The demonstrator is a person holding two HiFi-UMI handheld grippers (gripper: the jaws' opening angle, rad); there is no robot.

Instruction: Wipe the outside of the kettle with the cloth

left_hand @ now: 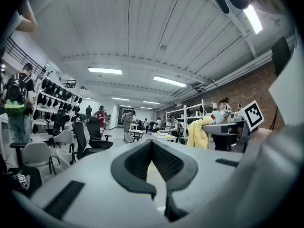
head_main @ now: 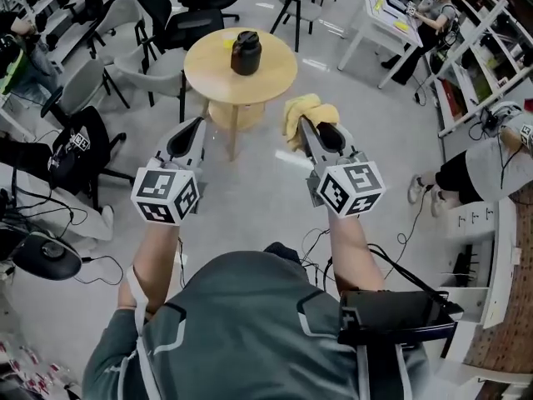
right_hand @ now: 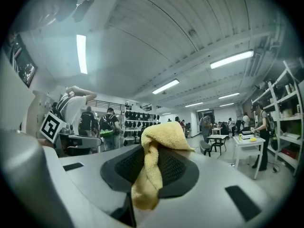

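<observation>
I hold the cloth (head_main: pixel 305 105) pinched in the right gripper (head_main: pixel 303 123) as wiping pad, with the left gripper (head_main: pixel 201 122) closed empty for bracing, both well short of the kettle (head_main: pixel 246 53).

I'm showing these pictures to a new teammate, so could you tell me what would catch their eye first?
The yellow cloth stands out, clamped in the jaws of the right gripper ahead of the person. Beyond it, a black kettle sits on a round wooden table. The left gripper, alongside, has its jaws together and empty.
</observation>
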